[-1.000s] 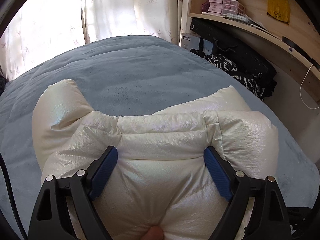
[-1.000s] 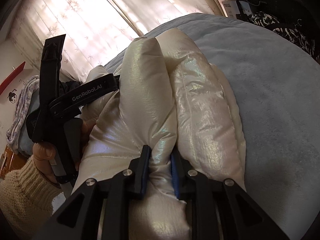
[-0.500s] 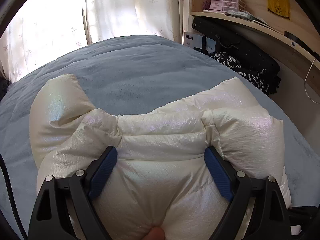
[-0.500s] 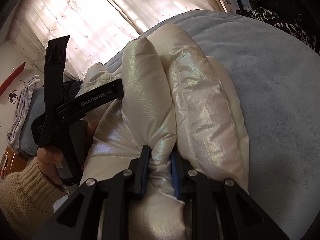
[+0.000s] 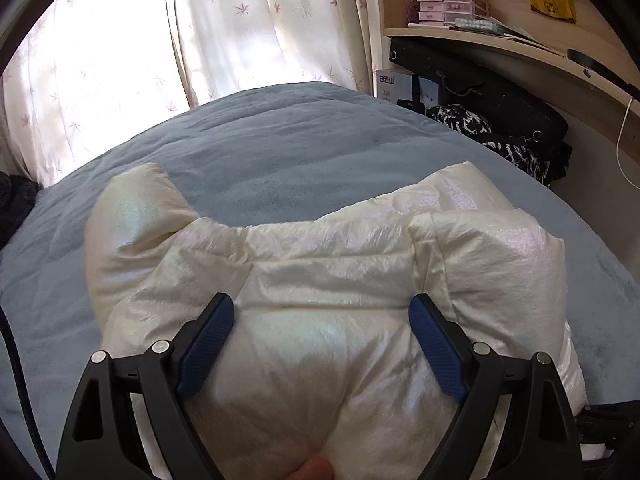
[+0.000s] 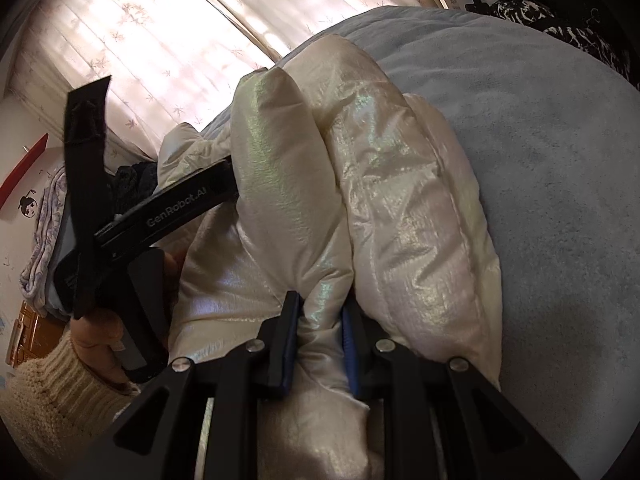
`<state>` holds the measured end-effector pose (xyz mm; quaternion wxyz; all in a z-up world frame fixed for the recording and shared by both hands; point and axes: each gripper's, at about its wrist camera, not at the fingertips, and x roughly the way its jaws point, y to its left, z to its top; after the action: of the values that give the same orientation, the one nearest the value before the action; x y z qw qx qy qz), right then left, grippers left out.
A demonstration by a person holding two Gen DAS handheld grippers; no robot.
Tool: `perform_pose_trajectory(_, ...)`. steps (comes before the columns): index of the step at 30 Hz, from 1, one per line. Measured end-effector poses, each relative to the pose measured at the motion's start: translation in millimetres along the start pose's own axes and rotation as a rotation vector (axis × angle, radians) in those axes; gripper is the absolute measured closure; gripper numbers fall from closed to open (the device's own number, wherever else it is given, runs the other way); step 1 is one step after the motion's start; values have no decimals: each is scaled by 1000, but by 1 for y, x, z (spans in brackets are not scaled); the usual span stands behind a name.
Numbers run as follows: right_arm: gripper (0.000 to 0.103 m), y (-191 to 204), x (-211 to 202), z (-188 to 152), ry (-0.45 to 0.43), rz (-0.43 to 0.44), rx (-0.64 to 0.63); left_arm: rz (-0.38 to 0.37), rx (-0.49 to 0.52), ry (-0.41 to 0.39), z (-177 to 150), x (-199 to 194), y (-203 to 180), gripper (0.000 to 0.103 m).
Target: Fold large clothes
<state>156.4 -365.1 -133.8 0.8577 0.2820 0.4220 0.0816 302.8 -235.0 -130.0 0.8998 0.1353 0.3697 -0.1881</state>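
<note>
Bed (image 5: 280,148): grey-blue cover, carries the whole garment; curtained window behind, shelf unit to one side.
Jacket (image 5: 320,280): large cream puffer with a pearly sheen, bunched in a thick mound on the bed near its front edge; one padded section stands up at the far left, another bulges at the right.
Folded ridge (image 6: 288,184): in the right wrist view, two long padded rolls lie side by side, running away from the camera.
Left gripper (image 5: 320,344): fingers spread wide, straddling a fat middle bulge of the jacket; whether the blue pads press it or only flank it cannot be told.
Right gripper (image 6: 320,344): fingers nearly together, clamped on a thin pinch of jacket fabric at the near end of the rolls.
Person's hand (image 6: 100,332): knit cuff, holds the left gripper's handle.
Change: compared with a second ago, the mound sits slightly rounder and the view has tilted a little; both grips unchanged.
Task meaning: judged mid-fold, bundle gathered but not yet flattened; padding looks springy and may unroll on release.
</note>
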Motion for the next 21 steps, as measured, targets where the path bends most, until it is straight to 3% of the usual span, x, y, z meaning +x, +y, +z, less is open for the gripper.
perform_pose_trajectory(7,80,14,-1,16,39,-85,-32,-49,-173,53,-5,-65,41,15)
perform_pose_trajectory(13,66,32,-7,29,68,-177,-63,-23,-297,224,-41,-89,102,15)
perform_pose_trajectory(15,53,37,-12,33,83,-189,-68,-40,-345,249,-54,-94,118,15)
perform_pose_trajectory(17,25,45,-20,39,90,-196,-93,-51,-389,259,-65,-100,131,15)
perform_pose_trajectory(19,11,53,-29,43,80,-209,-120,-67,-414,263,-73,-103,140,15)
perform_pose_trajectory(21,4,60,-41,51,59,-218,-147,-89,-432,272,-78,-102,143,15)
